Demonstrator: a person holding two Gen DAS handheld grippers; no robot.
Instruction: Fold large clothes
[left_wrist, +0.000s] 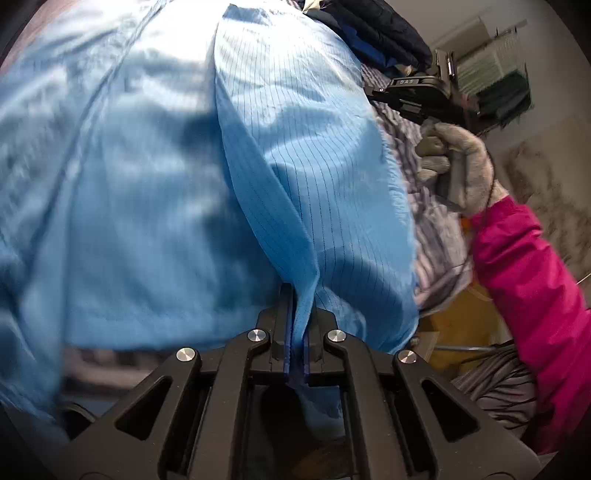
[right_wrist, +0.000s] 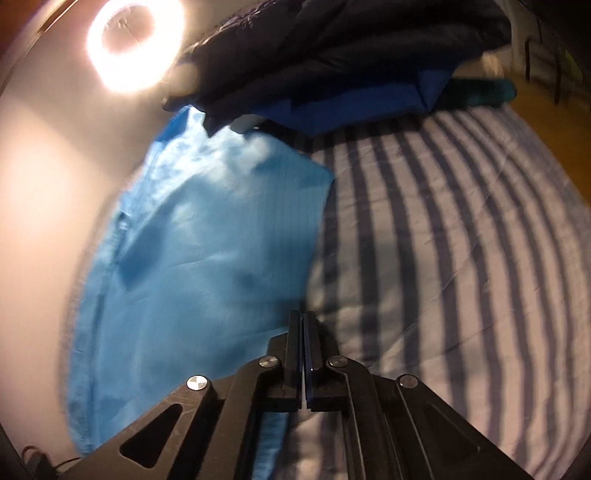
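A large light-blue garment (left_wrist: 155, 192) with thin dark pinstripes fills the left wrist view. My left gripper (left_wrist: 298, 295) is shut on a raised fold of it, and cloth hangs out below the pads. In the right wrist view the same garment (right_wrist: 207, 236) lies flat on the striped bed sheet (right_wrist: 443, 258). My right gripper (right_wrist: 303, 317) is shut at the garment's right edge, which runs into the closed jaws. From the left wrist view the right gripper's body (left_wrist: 417, 99) shows at the upper right, held by a gloved hand (left_wrist: 461, 166) in a pink sleeve (left_wrist: 535, 295).
A pile of dark navy and blue padded clothes (right_wrist: 351, 66) lies at the far end of the bed, touching the garment's top. A bright ring lamp (right_wrist: 135, 44) glares on the white wall at left. Wooden floor (right_wrist: 554, 122) lies beyond the bed's right side.
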